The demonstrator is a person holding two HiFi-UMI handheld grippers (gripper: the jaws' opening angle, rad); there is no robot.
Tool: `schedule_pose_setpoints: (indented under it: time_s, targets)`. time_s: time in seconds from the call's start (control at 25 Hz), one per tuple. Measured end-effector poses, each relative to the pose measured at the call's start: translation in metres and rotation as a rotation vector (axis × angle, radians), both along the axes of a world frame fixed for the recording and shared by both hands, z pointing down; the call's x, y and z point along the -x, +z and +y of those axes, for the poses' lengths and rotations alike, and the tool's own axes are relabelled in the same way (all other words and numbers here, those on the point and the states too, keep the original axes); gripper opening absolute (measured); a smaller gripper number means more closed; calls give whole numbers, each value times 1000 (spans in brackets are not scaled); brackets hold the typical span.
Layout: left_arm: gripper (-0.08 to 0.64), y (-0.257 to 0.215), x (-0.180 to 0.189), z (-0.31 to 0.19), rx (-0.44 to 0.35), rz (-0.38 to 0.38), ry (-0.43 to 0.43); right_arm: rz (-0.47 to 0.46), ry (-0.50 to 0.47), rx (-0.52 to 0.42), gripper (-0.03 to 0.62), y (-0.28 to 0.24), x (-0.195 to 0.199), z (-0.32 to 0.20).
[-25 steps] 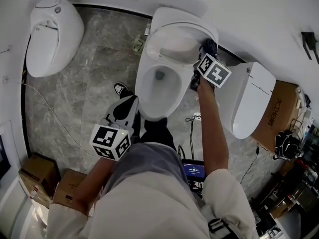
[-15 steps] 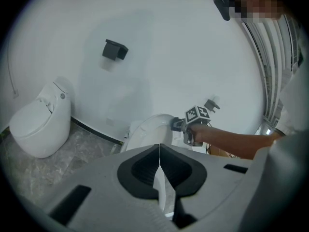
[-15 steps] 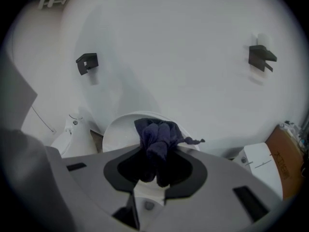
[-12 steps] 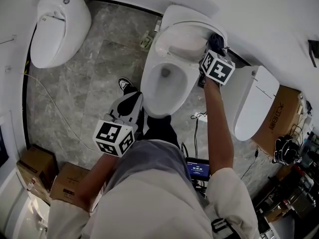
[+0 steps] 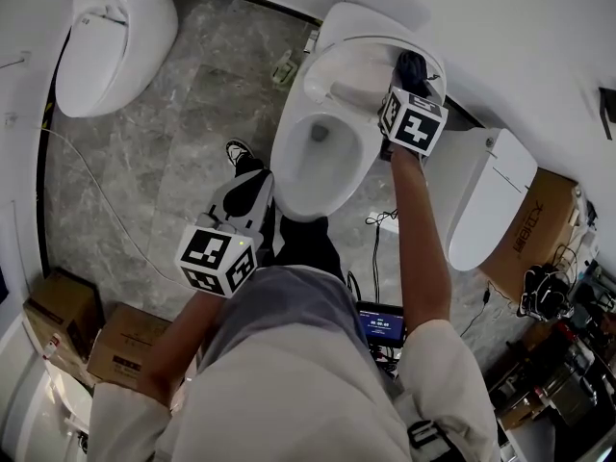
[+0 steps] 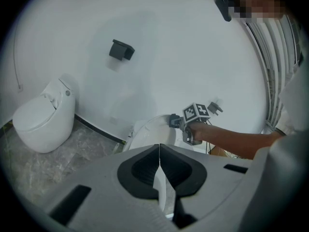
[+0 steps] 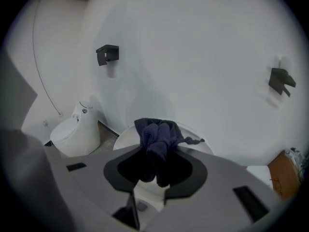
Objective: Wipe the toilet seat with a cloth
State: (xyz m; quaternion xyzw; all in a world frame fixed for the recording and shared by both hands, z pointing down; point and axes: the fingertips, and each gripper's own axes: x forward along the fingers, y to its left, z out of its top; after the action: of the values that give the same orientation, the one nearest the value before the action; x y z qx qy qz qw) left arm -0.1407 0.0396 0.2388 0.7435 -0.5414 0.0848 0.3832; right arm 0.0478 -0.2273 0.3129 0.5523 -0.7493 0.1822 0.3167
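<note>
Cloth (image 7: pixel 157 141), dark blue and bunched, is clamped between the jaws of the right gripper (image 7: pixel 153 175), which presses it against the upper right edge of the raised lid (image 5: pixel 356 61) of a white toilet (image 5: pixel 289 181). Whether the seat is raised with the lid cannot be told. The left gripper (image 6: pixel 159 163) is closed and empty, held low beside the bowl's front left, near the person's shoe (image 5: pixel 238 152). Grey marble floor (image 5: pixel 183 133) surrounds the toilet. A second toilet (image 5: pixel 106 37) stands well to the left, a third toilet (image 5: pixel 486 200) just to the right. Cardboard boxes (image 5: pixel 125 354) sit at lower left.
</note>
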Motion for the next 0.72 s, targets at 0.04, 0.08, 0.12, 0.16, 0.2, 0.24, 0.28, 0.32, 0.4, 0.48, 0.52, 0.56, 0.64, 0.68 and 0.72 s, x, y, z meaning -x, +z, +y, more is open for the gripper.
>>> schedule_pose_setpoints:
  time_s: [0.04,0.08,0.12,0.16,0.2,0.24,0.28,0.32,0.4,0.48,0.52,0.56,0.64,0.68,0.72]
  targets:
    - [9,1,2,0,1,1,-3,2,-5,0,97,1,3,0]
    - [10,2,3,0,2,3,-7,3,-11,0,97,1,6,0]
    - [9,3,5,0,2,5,-10,4,-18,-1,97,2,10,0]
    - [9,4,7,0,3,6,-14,2,-27,0,97,3,14,0]
    - [9,5,8,0,5,8,-18,-1,-37,2,97,5,18,0]
    - [10,6,10,0,8,9,-22,-3,-47,5,97,6,23,1]
    - [9,7,12,0,10,10,-25,-5,-57,8,97,8,29,1]
    - [9,9,14,1,12,10,-29,-8,-66,12,97,11,34,2]
    - [9,11,19,1,16,10,-38,-16,-83,22,97,16,46,3]
    - [10,13,25,2,20,11,-50,-20,-98,34,97,24,57,6]
    - [9,15,28,3,23,12,-57,-21,-104,42,97,29,62,8]
    - [9,16,31,4,26,12,-63,-22,-108,49,97,34,66,10]
    - [9,20,38,5,32,12,-76,-20,-116,64,97,44,74,13]
    - [9,22,41,6,36,12,-83,-18,-121,71,97,49,78,14]
    - [9,24,45,7,40,12,-91,-16,-125,79,97,55,81,15]
